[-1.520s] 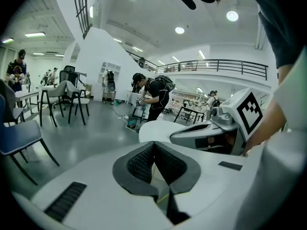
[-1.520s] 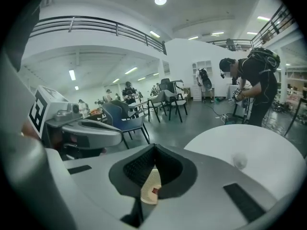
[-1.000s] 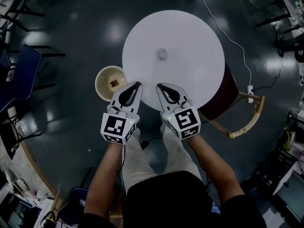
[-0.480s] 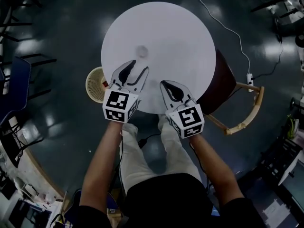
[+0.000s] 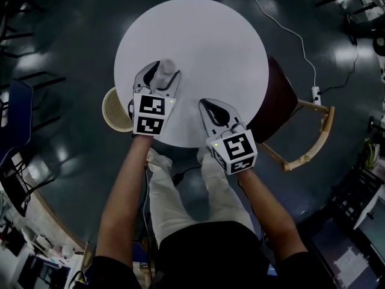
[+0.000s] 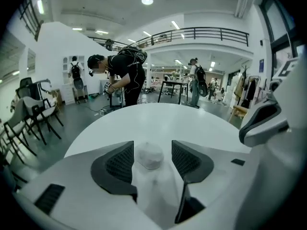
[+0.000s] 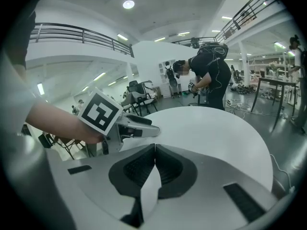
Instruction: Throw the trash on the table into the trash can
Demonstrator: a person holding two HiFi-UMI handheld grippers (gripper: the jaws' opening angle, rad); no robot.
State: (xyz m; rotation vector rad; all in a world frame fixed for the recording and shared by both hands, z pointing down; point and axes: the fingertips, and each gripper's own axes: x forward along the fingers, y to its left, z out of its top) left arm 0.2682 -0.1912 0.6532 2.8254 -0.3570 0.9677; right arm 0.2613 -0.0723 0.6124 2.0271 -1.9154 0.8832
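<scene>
Its jaws just opened wide, the left gripper (image 5: 161,76) straddles the white paper wad (image 6: 150,155) on the round table (image 5: 210,35), pads not touching it. Best to centre the wad, sink lower, then squeeze gently. The right gripper (image 5: 207,106) hovers pinched together, empty; the wicker trash can (image 5: 113,108) stands just beside the table.

The person wears a black short-sleeved top (image 5: 210,254), pale trousers (image 5: 171,203) and light shoes (image 5: 158,159); the sleeves end above the elbows. Each hand carries white moulded tongs. The left tongs (image 5: 161,72) and the right tongs (image 5: 202,103) have smooth, rounded shells with dark teardrop-shaped insets, and their pads (image 6: 120,163) are black with a fine ribbed grid. Behind each pair sits a white cube (image 5: 149,114) printed with black square markers, and a small green light (image 5: 172,101) glows at its edge. Small black rectangular patches (image 6: 50,198) mark the shells.
</scene>
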